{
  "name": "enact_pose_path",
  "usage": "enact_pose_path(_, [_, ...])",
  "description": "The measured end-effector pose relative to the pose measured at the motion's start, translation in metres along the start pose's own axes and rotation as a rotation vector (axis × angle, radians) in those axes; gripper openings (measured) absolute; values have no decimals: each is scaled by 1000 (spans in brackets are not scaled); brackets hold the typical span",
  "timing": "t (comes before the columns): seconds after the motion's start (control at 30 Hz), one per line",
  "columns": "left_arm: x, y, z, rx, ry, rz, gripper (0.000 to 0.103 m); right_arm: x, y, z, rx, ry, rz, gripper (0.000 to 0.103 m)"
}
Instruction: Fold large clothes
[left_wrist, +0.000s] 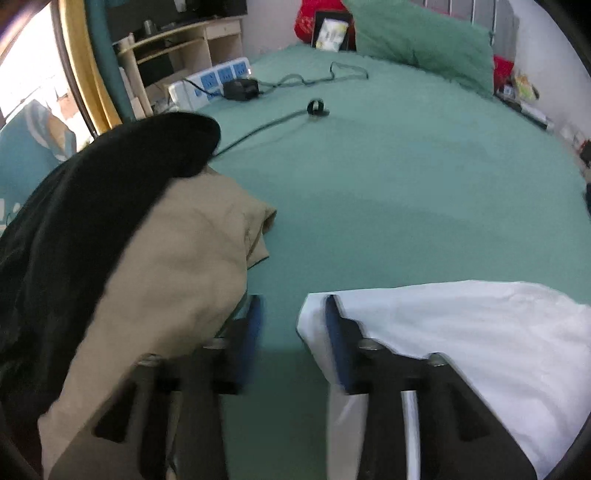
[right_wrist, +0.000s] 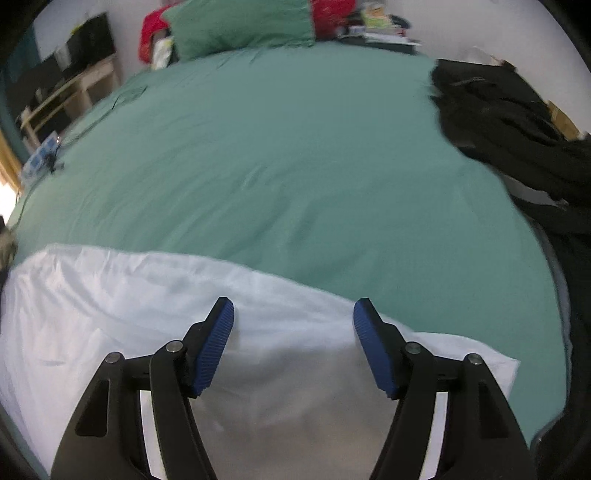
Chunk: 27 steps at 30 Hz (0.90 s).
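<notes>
Your left gripper hangs over the near edge of the bed covered in a green sheet, its blue-padded jaws apart with only bare sheet showing in the gap. The corner of the large white cloth garment lies flat on the sheet and runs under and around your right-hand finger; whether that pad touches the fabric you cannot tell through the blur. Just beside the other finger, a rumpled beige garment sits heaped at the left, with a black garment piled partly on top of it.

Your right gripper hovers over the same white garment, jaws wide apart and clamped on nothing. The fabric spreads across the near edge of the bed, its far hem running between the fingertips.

A second dark heap of clothing lies at the bed's right edge. Farther up the sheet are a white power strip with blue sockets, a black adapter with its cable, and a green pillow at the head.
</notes>
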<state>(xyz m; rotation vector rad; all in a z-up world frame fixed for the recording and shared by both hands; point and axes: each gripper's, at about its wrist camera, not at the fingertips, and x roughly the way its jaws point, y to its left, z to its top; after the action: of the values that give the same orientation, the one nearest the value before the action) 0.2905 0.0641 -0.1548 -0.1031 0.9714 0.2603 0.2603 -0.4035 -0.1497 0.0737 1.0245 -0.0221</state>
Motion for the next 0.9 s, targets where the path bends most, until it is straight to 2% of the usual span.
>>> enact_pose_path(0.1, [-21, -8, -11, 18, -13, -48, 44, -17, -28, -5, 74, -29, -34, 68])
enact_pose_path(0.27, [-33, -21, -37, 31, 40, -145, 45, -47, -84, -36, 213, -48, -101, 68])
enact_pose_path(0.33, [-32, -23, -49, 33, 63, -152, 45, -53, -104, -48, 252, -44, -129, 68])
enact_pose_path(0.37, [-28, -22, -53, 32, 74, -146, 45, -53, -110, -53, 274, -30, -125, 68])
enact_pose_path(0.4, [-25, -21, -60, 30, 98, -141, 45, -50, -119, -56, 312, -14, -80, 66])
enact_pose_path(0.43, [-22, -20, -64, 23, 116, -144, 45, -45, -125, -57, 353, -7, -10, 63])
enact_pose_path(0.47, [-20, -19, -68, 11, 134, -153, 45, -42, -131, -57, 371, 3, 32, 46])
enact_pose_path(0.5, [-17, -17, -72, 2, 150, -161, 45, -37, -130, -57, 360, 18, 29, 28])
enact_pose_path(0.53, [-16, -17, -74, 9, 155, -156, 45, -36, -126, -54, 314, 16, -11, 16])
enact_pose_path(0.57, [-17, -18, -76, 26, 148, -146, 45, -35, -121, -51, 286, 20, -12, 3])
enact_pose_path(0.63, [-18, -19, -79, 47, 148, -138, 45, -34, -125, -45, 292, 20, 11, 3])
enact_pose_path(0.8, [-19, -23, -80, 68, 154, -130, 45, -42, -148, -43, 387, -50, -22, 3])
enact_pose_path(0.9, [-19, -23, -81, 67, 155, -136, 45, -46, -144, -37, 358, -71, -49, 3])
